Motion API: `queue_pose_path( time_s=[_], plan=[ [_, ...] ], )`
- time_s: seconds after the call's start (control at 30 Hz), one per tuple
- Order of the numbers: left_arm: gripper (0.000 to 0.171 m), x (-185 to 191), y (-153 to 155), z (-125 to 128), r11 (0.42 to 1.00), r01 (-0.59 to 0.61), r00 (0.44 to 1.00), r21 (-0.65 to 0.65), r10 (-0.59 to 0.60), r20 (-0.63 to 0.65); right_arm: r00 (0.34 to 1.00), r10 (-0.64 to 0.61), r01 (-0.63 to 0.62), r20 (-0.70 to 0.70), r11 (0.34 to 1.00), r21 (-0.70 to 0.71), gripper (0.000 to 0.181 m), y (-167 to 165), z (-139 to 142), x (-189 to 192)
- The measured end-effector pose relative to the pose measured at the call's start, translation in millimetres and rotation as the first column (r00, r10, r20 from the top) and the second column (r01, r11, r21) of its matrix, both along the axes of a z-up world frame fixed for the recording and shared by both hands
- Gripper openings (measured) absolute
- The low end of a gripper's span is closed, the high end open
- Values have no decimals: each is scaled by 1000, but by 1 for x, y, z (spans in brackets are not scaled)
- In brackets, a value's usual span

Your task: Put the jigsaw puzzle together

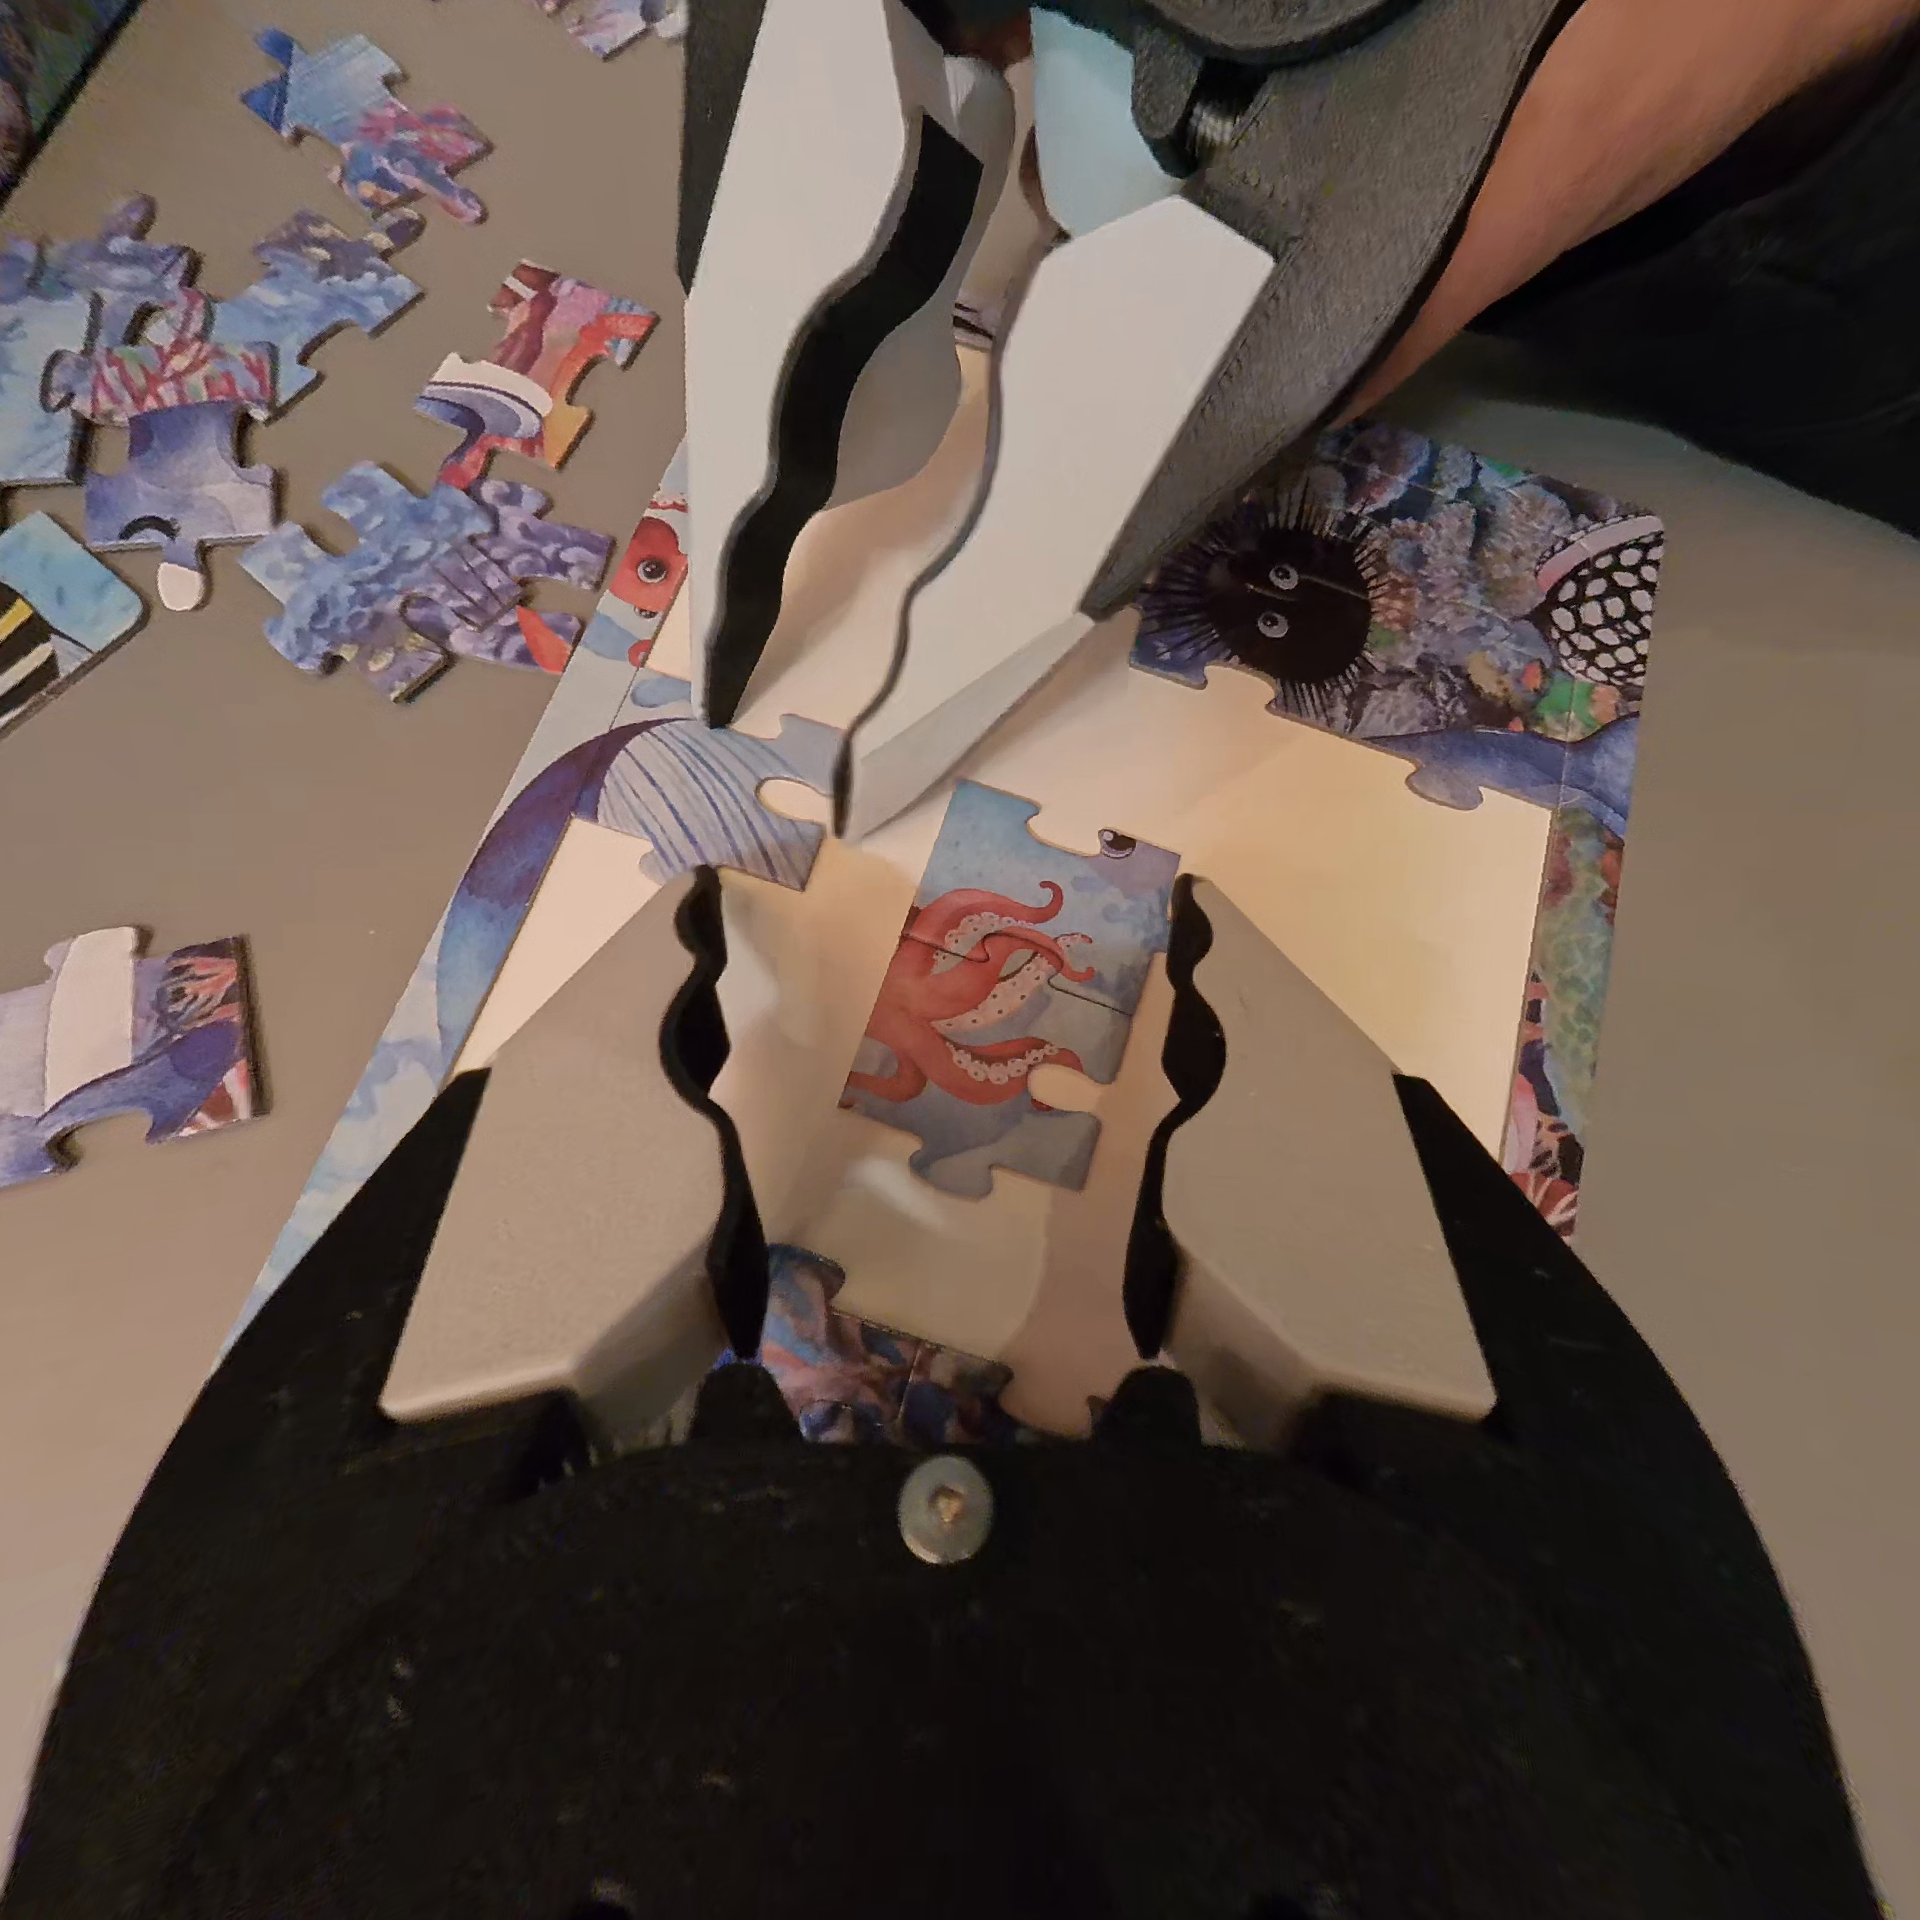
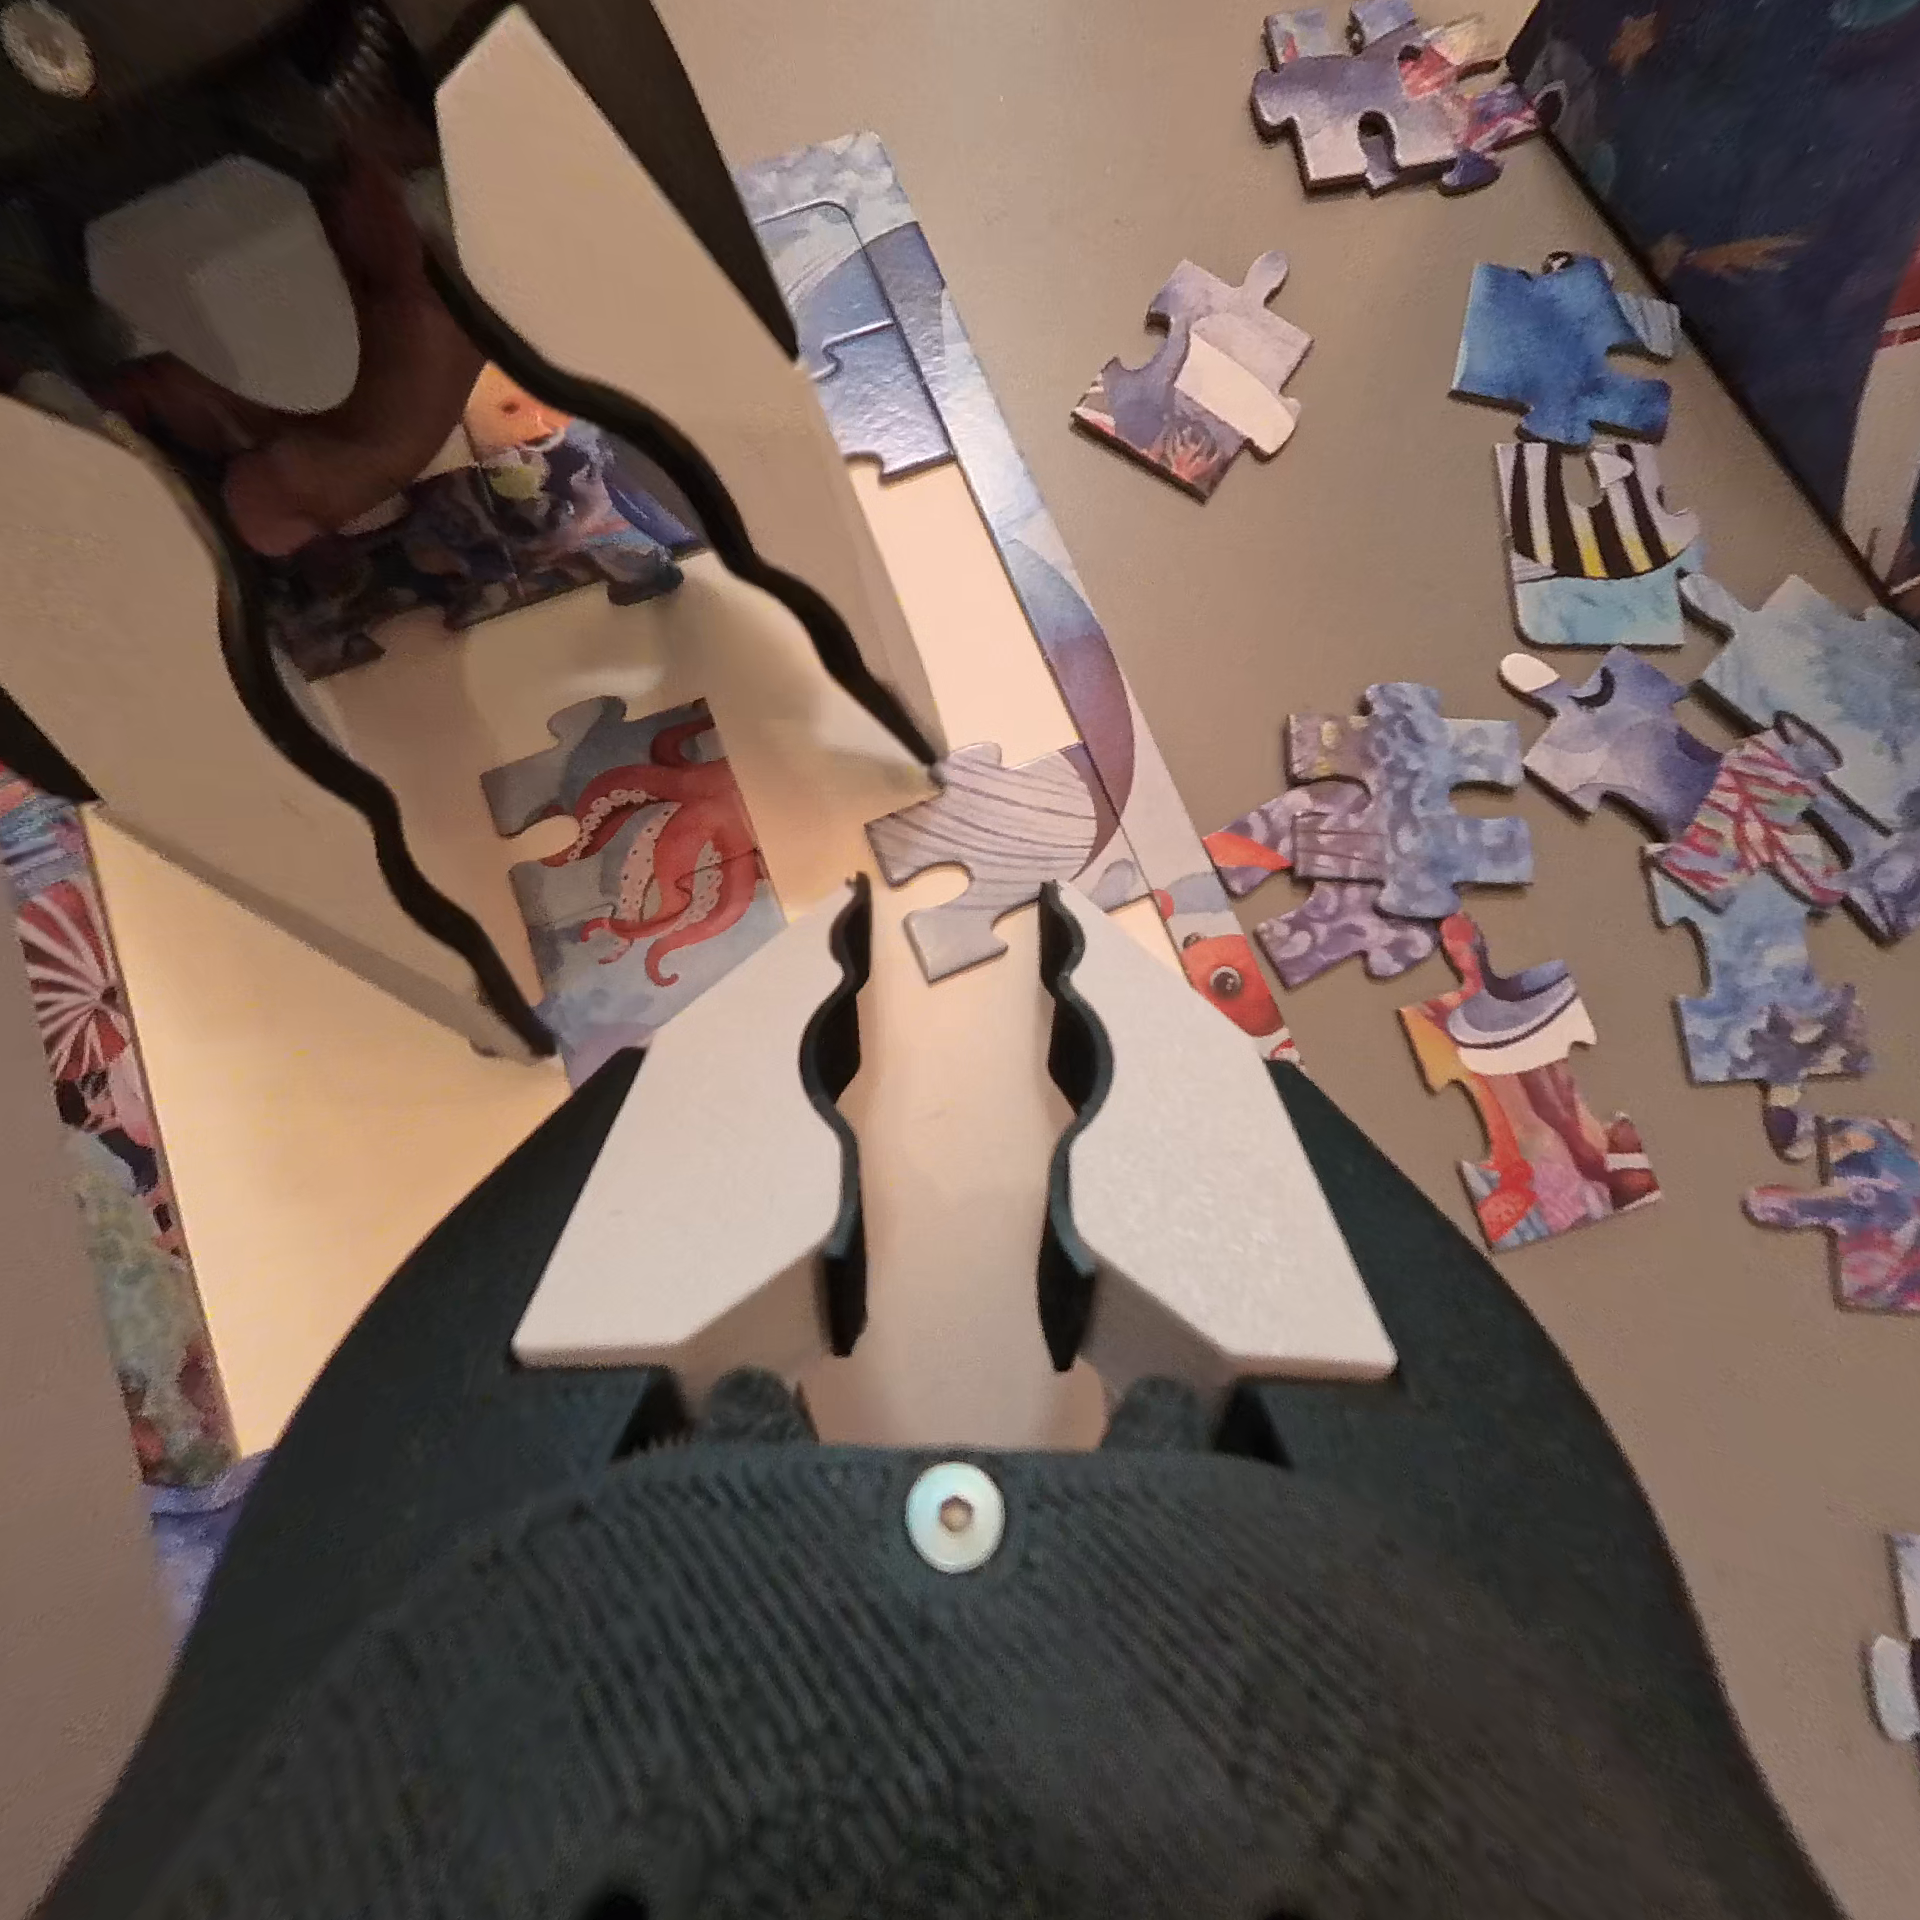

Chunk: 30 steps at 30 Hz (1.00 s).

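The jigsaw puzzle (image 1: 1392,634) lay partly built on a pale board (image 1: 1299,883) on the grey table (image 1: 260,810): its border ran round the edges and the middle was mostly bare. Inside that gap sat a joined pair of octopus pieces (image 1: 997,987), free of the border, and a striped whale piece (image 1: 717,800) lay against the border's left run — seated or not, the views did not settle. More loose pieces (image 2: 1538,852) were scattered on the table beside the frame, some overlapping.

The left gripper (image 1: 940,894) hung over the board with its jaws spread wide and empty, the octopus pieces lying between them in the view. The right gripper (image 2: 951,899) was also parted, more narrowly, and held nothing; its tips stood just beside the whale piece's knob, contact unclear.

The pieces looked like thin, flat card — light, fairly stiff, yet liable to bend or shed a tab if squeezed hard. Lying flush on the board, they offered almost no edge to pinch, so a fingertip pushing on the face or against a side would probably shift them better than a grasp. The octopus pair would likely separate at its seam if lifted by one half; sliding it as a whole, pressed near the join, seemed safer. A loose piece resting on another offered a raised edge to take hold of.
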State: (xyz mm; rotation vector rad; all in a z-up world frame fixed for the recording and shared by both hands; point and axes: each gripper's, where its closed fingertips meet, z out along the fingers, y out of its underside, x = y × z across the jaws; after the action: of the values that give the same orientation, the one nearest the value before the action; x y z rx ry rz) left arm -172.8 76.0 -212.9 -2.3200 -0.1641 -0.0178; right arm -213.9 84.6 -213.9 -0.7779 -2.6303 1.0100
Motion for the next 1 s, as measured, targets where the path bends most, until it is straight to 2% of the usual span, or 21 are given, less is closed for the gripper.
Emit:
queue_pose_path(
  time_s=[0.2,0.37,0.57,0.7,0.77,0.83,0.9,1.0],
  plan=[
    [81,-24,-15,16,994,-101,994,41,103,-32,1000,10,-9,26,999,-44,39,5,5,1],
    [75,-49,-31,34,972,-193,979,131,199,-34,998,1,10,63,984,-176,41,9,23,0],
    [66,-93,-61,48,914,-348,916,207,378,-131,997,-67,63,-29,992,-112,39,26,29,-12],
    [53,-109,-80,50,883,-409,880,231,448,-154,999,-44,43,-11,997,-69,47,25,16,-10],
    [26,-110,-87,44,886,-420,878,194,451,-158,999,-26,28,27,998,-63,42,23,9,-6],
    [8,-111,-90,41,889,-429,876,164,453,-165,999,-10,13,45,998,-61,35,20,4,-3],
    [1,-112,-92,36,888,-440,874,137,458,-163,999,-9,12,46,997,-71,35,17,2,-4],
    [0,-111,-91,20,897,-434,884,85,442,-151,999,-9,14,52,995,-97,36,15,2,-5]
  ],
)
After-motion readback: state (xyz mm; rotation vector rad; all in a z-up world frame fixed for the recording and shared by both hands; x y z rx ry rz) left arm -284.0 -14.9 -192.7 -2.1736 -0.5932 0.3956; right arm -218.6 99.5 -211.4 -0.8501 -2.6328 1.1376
